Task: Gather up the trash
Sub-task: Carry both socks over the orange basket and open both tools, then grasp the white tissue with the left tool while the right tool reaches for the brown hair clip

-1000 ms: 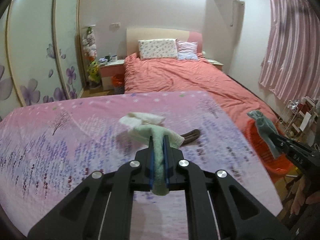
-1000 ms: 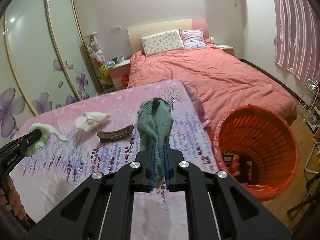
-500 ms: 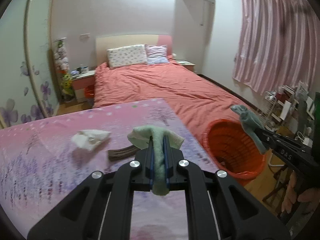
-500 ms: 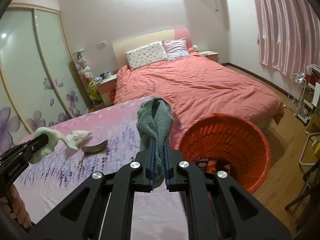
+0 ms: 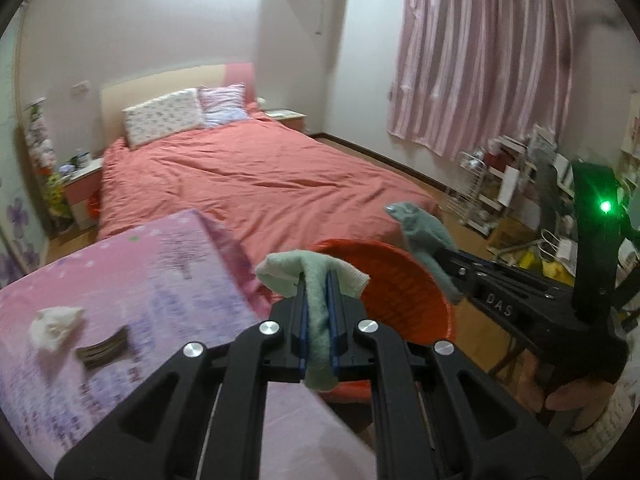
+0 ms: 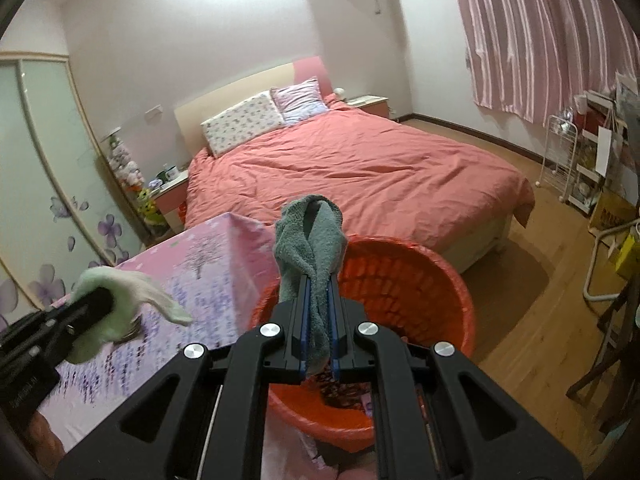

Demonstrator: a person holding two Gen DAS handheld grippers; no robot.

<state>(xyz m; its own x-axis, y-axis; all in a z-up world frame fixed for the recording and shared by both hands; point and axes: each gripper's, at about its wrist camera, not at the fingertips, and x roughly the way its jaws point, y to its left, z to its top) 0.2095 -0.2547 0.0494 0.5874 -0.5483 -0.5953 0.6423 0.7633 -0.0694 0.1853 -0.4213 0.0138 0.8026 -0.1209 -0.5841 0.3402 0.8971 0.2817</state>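
Note:
My left gripper (image 5: 319, 280) is shut on a pale green sock (image 5: 316, 312), held at the right edge of the pink flowered cover (image 5: 168, 280), just short of the orange basket (image 5: 404, 280). My right gripper (image 6: 319, 280) is shut on a grey-green sock (image 6: 310, 240) that hangs over the orange basket (image 6: 420, 276). Dark wrappers lie in the basket's bottom. In the right wrist view the left gripper (image 6: 100, 300) with its pale sock (image 6: 132, 292) shows at the left. A white crumpled tissue (image 5: 54, 324) and a dark hair clip (image 5: 104, 354) lie on the pink cover.
A bed with a salmon quilt (image 6: 360, 172) stands behind the basket. Pink curtains (image 5: 484, 56) hang at the right, with a wire rack (image 6: 564, 160) and clutter beneath. A nightstand (image 6: 170, 192) and sliding wardrobe doors (image 6: 44, 168) are at the left. A person's hand (image 5: 568, 400) holds the right gripper.
Both grippers have swung right with their socks. The basket has come under the right gripper and close to the left one. The tissue and clip have slid to the left.

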